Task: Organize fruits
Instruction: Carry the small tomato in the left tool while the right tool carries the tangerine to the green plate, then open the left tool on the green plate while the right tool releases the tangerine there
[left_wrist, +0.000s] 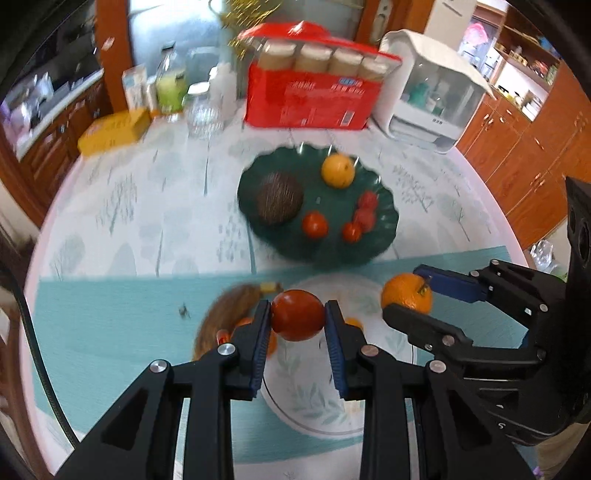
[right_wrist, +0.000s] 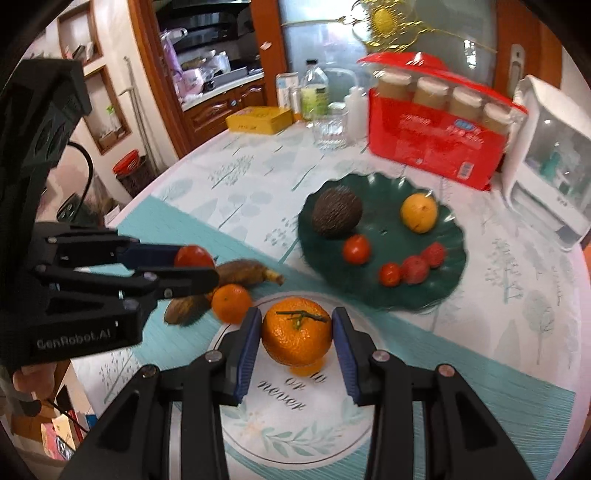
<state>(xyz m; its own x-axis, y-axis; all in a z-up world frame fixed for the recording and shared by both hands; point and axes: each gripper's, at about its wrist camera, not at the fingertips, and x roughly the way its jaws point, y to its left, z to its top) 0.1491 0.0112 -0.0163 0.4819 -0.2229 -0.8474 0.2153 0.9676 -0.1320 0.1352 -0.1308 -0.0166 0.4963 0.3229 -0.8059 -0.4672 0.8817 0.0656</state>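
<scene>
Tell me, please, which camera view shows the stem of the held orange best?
The right wrist view: the orange sits centred between the right gripper pads, stem facing up. In the left wrist view the same orange appears from the side, its stem mostly turned away.

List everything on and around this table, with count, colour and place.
tomato: 1, red, held in the left gripper
tangerine: 1, orange with stem, held in the right gripper
green plate: 1, dark green, scalloped, mid-table
coconut: 1, brown, on the green plate
yellow citrus: 1, on the green plate
small red fruits: 4, on the green plate
white plate: 1, leaf print, below the grippers
loose tangerine: 1, orange, at the white plate's edge
bananas: browned, count unclear, beside the white plate
red box: 1, holds four jars, far side
yellow box: 1, far side
glass jar: 1, clear
white appliance: 1, far right
left gripper: black, shut
right gripper: black, shut
</scene>
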